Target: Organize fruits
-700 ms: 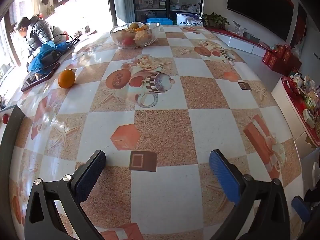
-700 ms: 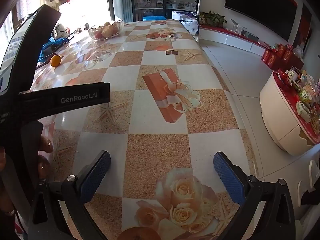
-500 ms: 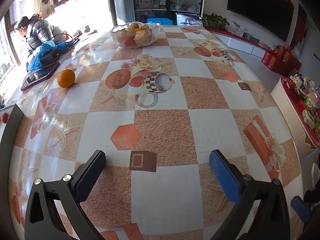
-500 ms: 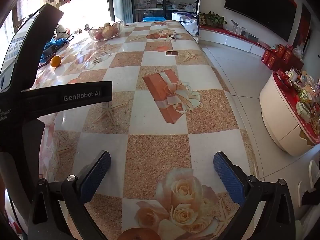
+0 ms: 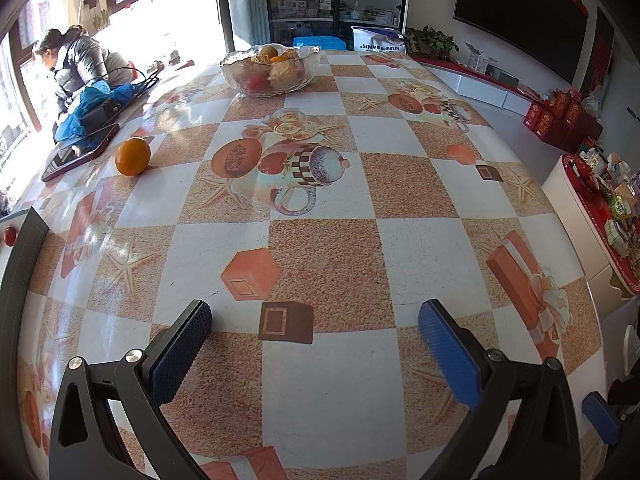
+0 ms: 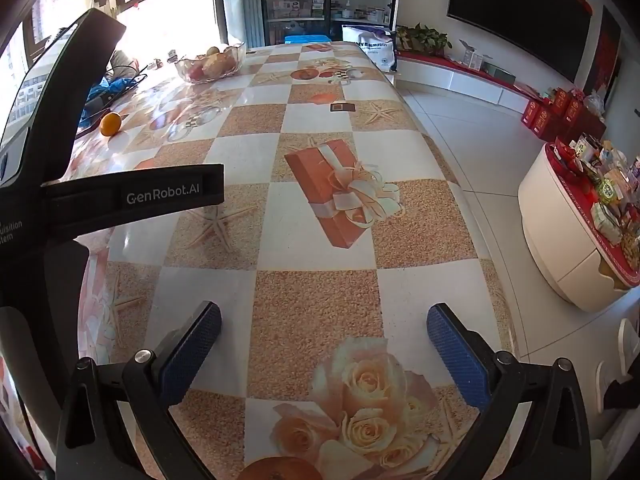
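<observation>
Barely anything differs from the frames a moment ago: in the left wrist view the table pattern sits in the same place between the fingers, and the orange (image 5: 133, 156) and the glass bowl (image 5: 270, 69) have not shifted. In the right wrist view the hand that showed at the left edge 0.7 s ago is gone, and the black body of the other device, marked GenRobot.AI (image 6: 162, 194), has risen slightly in the picture.

The left gripper (image 5: 314, 346) hangs over the checked tablecloth (image 5: 328, 392) with its jaws spread wide, nothing between the blue pads (image 5: 448, 354) and nothing touching them. The right gripper (image 6: 323, 354) is equally wide apart and empty, above a printed rose near the table's edge.

The orange lies alone on the cloth far ahead and to the left of the left gripper, just beside a dark phone (image 5: 78, 152) and near a blue bag (image 5: 86, 110). The glass bowl, holding several fruits, stands at the far end of the table, well apart from the orange. A person in a dark jacket (image 5: 78, 62) sits by the window beyond the bag.
</observation>
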`<state>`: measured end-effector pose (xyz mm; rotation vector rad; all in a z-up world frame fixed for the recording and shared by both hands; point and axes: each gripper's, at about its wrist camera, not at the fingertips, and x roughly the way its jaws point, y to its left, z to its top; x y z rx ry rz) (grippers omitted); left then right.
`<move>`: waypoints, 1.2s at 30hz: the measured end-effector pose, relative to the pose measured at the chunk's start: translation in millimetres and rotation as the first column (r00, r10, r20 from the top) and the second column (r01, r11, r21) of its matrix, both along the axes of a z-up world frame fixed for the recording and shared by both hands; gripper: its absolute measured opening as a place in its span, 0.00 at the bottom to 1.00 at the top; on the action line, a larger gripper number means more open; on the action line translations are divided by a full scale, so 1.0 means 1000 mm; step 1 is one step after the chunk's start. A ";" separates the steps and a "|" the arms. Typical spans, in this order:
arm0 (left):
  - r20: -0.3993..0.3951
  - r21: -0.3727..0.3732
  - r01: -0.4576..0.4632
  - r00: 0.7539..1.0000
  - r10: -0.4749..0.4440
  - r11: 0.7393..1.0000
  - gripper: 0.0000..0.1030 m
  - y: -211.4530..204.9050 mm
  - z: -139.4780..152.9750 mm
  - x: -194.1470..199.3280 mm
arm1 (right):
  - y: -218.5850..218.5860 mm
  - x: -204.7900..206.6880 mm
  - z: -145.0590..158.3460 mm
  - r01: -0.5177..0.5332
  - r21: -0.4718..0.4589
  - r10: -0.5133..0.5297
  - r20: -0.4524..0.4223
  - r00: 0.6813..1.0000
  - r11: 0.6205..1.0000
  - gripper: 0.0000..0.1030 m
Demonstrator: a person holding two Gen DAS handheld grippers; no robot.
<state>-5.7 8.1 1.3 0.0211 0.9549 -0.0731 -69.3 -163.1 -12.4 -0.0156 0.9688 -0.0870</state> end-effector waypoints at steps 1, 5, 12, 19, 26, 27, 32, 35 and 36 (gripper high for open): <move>0.000 0.000 0.000 1.000 0.000 1.000 1.00 0.000 0.000 0.000 | 0.000 0.000 0.000 0.000 0.000 0.000 0.000 1.000 1.000 1.00; 0.000 0.000 0.000 1.000 0.000 1.000 1.00 -0.003 -0.003 0.007 | 0.000 0.000 0.000 0.000 0.001 0.000 0.001 1.000 1.000 1.00; 0.000 0.001 0.000 1.000 0.000 1.000 1.00 -0.004 -0.003 0.007 | 0.000 0.000 0.000 0.001 0.001 -0.001 0.001 1.000 1.000 1.00; 0.000 0.001 0.000 1.000 0.000 1.000 1.00 -0.005 -0.003 0.008 | 0.000 0.000 0.000 0.001 0.001 -0.001 0.002 1.000 1.000 1.00; 0.001 0.001 0.000 1.000 0.000 1.000 1.00 -0.005 -0.003 0.007 | 0.000 0.000 0.000 0.001 0.001 -0.001 0.002 1.000 1.000 1.00; 0.000 0.001 0.000 1.000 0.000 1.000 1.00 -0.005 -0.003 0.008 | 0.000 0.000 0.000 0.001 0.001 -0.001 0.002 1.000 1.000 1.00; 0.001 0.001 0.000 1.000 0.000 1.000 1.00 -0.005 -0.003 0.008 | 0.000 0.000 0.000 0.001 0.001 -0.001 0.002 1.000 1.000 1.00; 0.000 0.001 0.000 1.000 0.000 1.000 1.00 -0.003 -0.003 0.006 | 0.001 0.000 0.000 0.001 0.001 -0.001 0.002 1.000 1.000 1.00; 0.001 0.001 0.000 1.000 0.000 1.000 1.00 -0.003 -0.003 0.006 | 0.001 0.000 0.000 0.001 0.001 -0.001 0.002 1.000 1.000 1.00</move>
